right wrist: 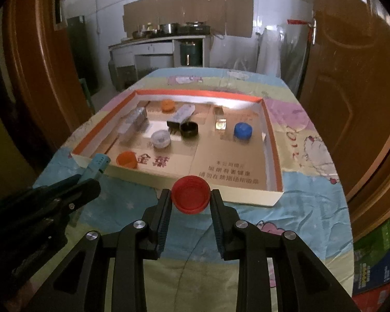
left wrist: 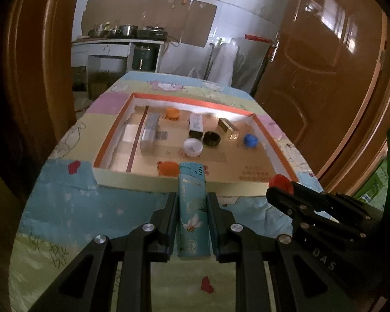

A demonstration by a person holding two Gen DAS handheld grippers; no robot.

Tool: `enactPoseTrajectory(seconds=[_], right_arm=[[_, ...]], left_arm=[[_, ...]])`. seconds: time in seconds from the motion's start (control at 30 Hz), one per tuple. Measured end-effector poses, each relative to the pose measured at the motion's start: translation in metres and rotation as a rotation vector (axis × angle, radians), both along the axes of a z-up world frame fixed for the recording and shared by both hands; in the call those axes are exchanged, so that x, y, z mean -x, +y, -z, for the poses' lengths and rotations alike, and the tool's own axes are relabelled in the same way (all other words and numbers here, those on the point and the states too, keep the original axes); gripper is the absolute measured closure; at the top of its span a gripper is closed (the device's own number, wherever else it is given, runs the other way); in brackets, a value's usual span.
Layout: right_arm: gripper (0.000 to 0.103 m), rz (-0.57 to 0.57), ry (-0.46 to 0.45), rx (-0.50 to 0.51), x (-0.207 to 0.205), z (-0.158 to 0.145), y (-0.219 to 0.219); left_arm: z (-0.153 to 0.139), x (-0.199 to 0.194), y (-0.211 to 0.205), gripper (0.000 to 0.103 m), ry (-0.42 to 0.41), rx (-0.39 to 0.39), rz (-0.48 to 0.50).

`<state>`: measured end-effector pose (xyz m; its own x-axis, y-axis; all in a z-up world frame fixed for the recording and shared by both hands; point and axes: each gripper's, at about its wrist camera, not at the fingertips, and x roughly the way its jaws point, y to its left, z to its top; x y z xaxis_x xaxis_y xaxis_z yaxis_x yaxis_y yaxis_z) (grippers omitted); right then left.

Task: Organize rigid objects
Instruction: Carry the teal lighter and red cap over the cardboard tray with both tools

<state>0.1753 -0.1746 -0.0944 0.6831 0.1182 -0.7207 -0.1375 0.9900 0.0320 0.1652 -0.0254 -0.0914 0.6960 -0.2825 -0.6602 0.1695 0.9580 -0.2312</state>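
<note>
My left gripper [left wrist: 192, 197] is shut on a teal lighter [left wrist: 193, 208] with a bird print, held just short of the near wall of the shallow cardboard tray [left wrist: 132, 179]. My right gripper [right wrist: 191, 195] is shut on a red bottle cap [right wrist: 190, 194], open side toward the camera, also just before the tray's near wall [right wrist: 247, 196]. Inside the tray lie two orange caps [right wrist: 126, 159], a clear cap [right wrist: 160, 138], a black cap [right wrist: 189, 129], a blue cap [right wrist: 243, 130], a silver box [right wrist: 132, 122], a small carton [right wrist: 180, 115] and a gold box [right wrist: 220, 123].
The tray sits on a table covered with a pastel cartoon cloth [right wrist: 299, 195]. Brown wooden doors [left wrist: 325, 78] stand on both sides. A kitchen counter with pots [right wrist: 169, 30] is at the back. Coloured boxes [right wrist: 377, 260] lie on the floor at the right.
</note>
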Motion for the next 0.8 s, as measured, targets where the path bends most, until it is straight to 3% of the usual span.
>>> enactPoseTrajectory(seconds=[0.4, 0.8], right_arm=[[0.072, 0.029, -0.056, -0.001, -0.002, -0.027, -0.014], [0.072, 0.068, -0.064, 0.001, -0.023, -0.032, -0.037]], left_arm=[[-0.033, -0.02, -0.026, 0.081, -0.045, 0.037, 0.084], [-0.047, -0.048, -0.057, 0.081, -0.068, 0.006, 0.137]])
